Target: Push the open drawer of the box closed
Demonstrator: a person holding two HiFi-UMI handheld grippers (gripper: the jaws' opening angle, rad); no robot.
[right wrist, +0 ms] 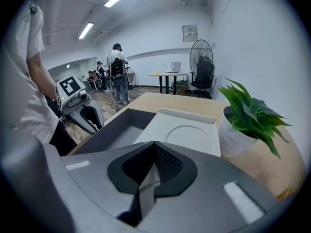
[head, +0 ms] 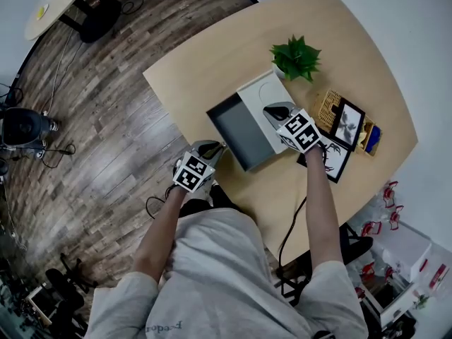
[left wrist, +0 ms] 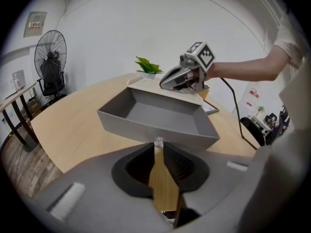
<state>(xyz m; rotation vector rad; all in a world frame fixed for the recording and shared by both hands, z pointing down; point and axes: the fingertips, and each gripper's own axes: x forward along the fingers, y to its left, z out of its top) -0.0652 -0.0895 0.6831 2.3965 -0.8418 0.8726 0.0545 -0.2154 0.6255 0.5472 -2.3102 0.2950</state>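
The left gripper (left wrist: 158, 144), its jaws pressed together and holding nothing, is just before the front wall of the open dark grey plastic drawer (left wrist: 155, 127); I cannot tell if they touch. The right gripper (right wrist: 153, 147), also closed and empty, is over the pale grey square box (right wrist: 187, 132). It seems the push is only starting: next, the left tips must press this wall straight toward the box.

Grey drawer (head: 244, 129) sticking out of white box (head: 263, 92) on wooden table (head: 212, 55); left gripper (head: 214, 149) hovering by drawer front; right gripper (head: 273, 111) hanging over box.
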